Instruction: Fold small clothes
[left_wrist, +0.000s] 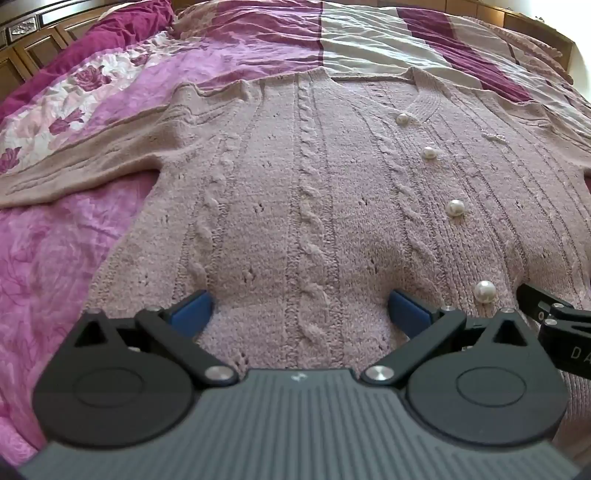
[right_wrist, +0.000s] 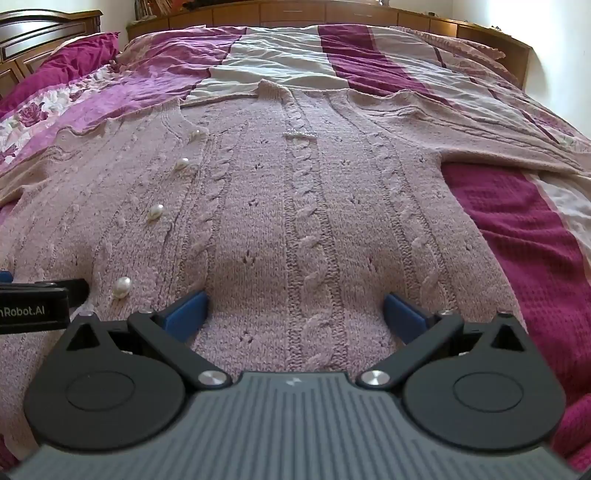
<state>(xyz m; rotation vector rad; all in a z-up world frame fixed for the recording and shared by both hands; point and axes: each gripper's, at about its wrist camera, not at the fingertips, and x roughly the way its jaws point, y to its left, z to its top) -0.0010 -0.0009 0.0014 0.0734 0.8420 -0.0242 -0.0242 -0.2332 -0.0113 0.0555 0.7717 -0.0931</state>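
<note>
Fuzzy pink cable-knit cardigan (left_wrist: 295, 206), round pearl buttons (left_wrist: 455, 208), perhaps pressed beneath wide-open left gripper (left_wrist: 299, 314) and right gripper (right_wrist: 295, 314).

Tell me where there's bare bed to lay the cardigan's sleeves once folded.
Bare bedspread lies right of the cardigan, below its right sleeve, and left below the left sleeve. Crowded at the hem: both open claws, left, right.

right tool (right_wrist: 295, 314): spread wide | over cardigan (right_wrist: 295, 206) | on bed (right_wrist: 535, 236)
</note>
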